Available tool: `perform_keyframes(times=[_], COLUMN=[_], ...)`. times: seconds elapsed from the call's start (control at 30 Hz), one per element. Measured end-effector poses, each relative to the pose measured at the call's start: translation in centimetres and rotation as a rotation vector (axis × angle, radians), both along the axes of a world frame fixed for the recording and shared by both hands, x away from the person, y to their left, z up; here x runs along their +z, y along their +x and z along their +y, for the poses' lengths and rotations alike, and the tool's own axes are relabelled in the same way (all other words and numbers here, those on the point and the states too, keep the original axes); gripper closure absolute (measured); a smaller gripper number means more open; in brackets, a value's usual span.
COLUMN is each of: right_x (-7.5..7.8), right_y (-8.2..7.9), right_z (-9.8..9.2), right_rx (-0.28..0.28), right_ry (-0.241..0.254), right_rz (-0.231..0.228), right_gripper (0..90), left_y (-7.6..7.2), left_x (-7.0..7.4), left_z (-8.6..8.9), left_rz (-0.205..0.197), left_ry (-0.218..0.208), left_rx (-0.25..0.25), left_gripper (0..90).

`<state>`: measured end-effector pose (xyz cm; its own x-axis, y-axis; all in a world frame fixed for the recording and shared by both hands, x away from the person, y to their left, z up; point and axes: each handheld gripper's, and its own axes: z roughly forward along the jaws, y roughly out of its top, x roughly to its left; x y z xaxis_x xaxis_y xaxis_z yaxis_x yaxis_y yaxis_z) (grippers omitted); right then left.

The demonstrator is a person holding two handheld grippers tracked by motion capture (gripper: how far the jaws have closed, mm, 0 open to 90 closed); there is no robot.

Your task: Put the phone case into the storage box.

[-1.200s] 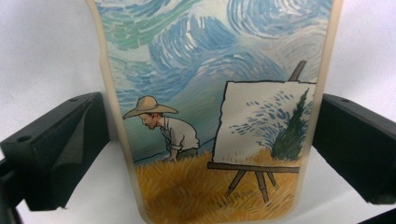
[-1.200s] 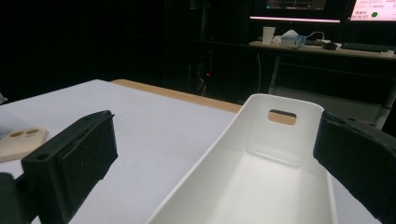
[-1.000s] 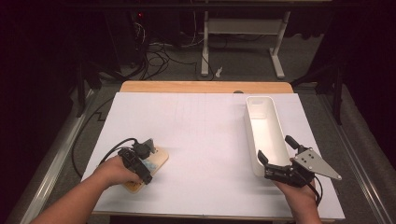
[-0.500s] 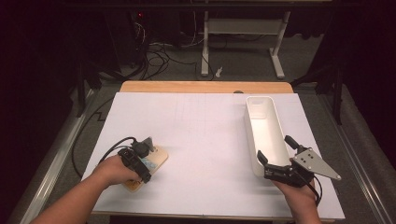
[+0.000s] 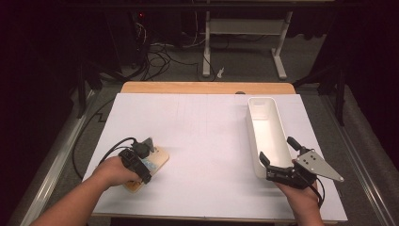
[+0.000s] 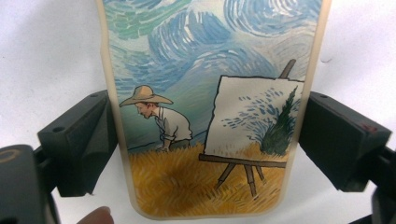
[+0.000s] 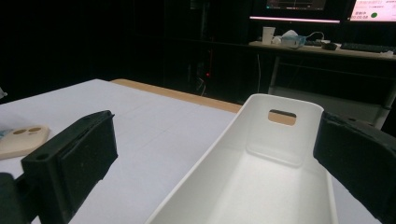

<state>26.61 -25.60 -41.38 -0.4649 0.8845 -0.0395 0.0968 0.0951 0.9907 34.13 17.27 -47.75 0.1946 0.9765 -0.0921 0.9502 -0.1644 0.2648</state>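
Note:
A phone case (image 6: 205, 93) printed with a painter, an easel and swirling blue sky lies flat on the white sheet near the front left (image 5: 157, 159). My left gripper (image 5: 146, 154) is over it, with its jaws pressed to the two long sides (image 6: 205, 140), shut on the case. Its beige end with camera holes (image 7: 23, 137) is in the right gripper view. A long white tray (image 5: 250, 127) stands lengthwise at the right. My right gripper (image 5: 276, 151) stands open, its jaws on either side of the tray's near end (image 7: 280, 140).
A white sheet (image 5: 202, 136) covers the table, with a wooden strip (image 5: 207, 87) along the far edge. A black cable (image 5: 106, 155) loops left off the left gripper. Beyond the table are desk legs (image 5: 205, 47) and floor cables.

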Motion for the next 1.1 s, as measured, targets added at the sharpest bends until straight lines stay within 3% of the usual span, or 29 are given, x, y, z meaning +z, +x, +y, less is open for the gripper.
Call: perform_keyframes(times=[0.73, 1.1], right_x=[0.0, 0.0], right_y=[0.0, 0.0], right_z=[0.0, 0.0], right_rx=[-0.001, -0.001], right_ry=[-0.003, -0.004], right_rz=[-0.001, 0.000], right_gripper=[0.3, 0.3], left_y=[0.1, 0.2], left_x=[0.3, 1.2], left_z=[0.2, 1.0], left_rz=[0.000, -0.022], left_ry=[-0.014, -0.054], left_rx=[0.011, 0.031], left_gripper=[11.6, 11.6])
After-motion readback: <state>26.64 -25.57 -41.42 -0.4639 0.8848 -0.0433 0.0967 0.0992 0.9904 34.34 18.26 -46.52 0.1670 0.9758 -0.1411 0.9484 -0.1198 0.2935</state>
